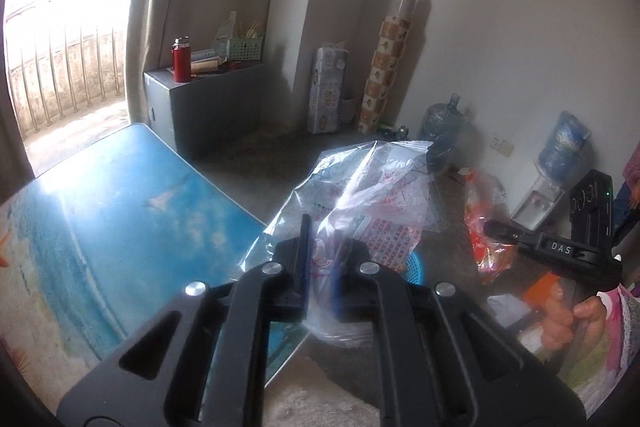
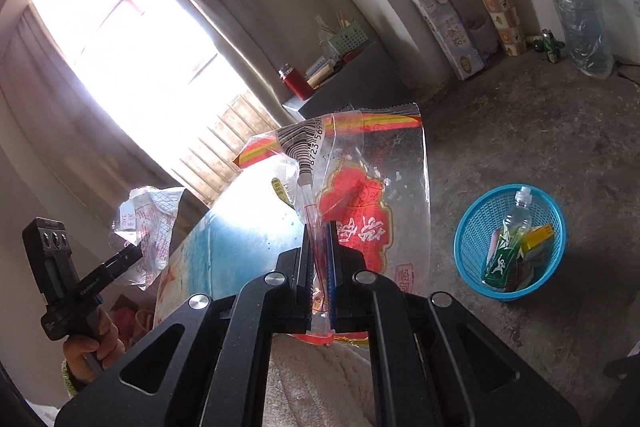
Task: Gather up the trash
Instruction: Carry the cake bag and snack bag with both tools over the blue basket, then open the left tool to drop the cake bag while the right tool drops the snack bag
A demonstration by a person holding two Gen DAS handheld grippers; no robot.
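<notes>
Left wrist view: the left tongs [image 1: 320, 239] are clamped on a crumpled clear plastic wrapper with red print [image 1: 372, 195], which stands up from the pads and hangs in the air off the right edge of the blue beach-print tabletop [image 1: 120, 203]. Below the wrapper a sliver of the blue waste basket [image 1: 416, 267] shows on the concrete floor [image 1: 260, 163]. At the right edge of this view the right tongs [image 1: 496, 229] are seen from the side, gripping an orange-red wrapper [image 1: 484, 215], with the person's right hand [image 1: 572, 311] on the handle. Right wrist view: the right tongs [image 2: 320, 247] are closed on a clear snack bag with a red and yellow label and a barcode [image 2: 360, 195], held upright above the near corner of the tabletop [image 2: 240, 239]. To its right the blue waste basket [image 2: 480, 267] stands on the floor [image 2: 540, 147], well apart from the bag, and already holds a green-labelled plastic bottle [image 2: 508, 247] and a yellow carton [image 2: 540, 239]. At the left the left tongs [image 2: 134, 253] hold their crumpled wrapper [image 2: 148, 223] beyond the tabletop's far edge, the left hand [image 2: 96, 343] around the grip. Along the far wall stand a grey cabinet [image 1: 208, 107] with a red flask [image 1: 181, 61], a pack of paper rolls [image 1: 326, 91] and a large water jug [image 1: 444, 131].
</notes>
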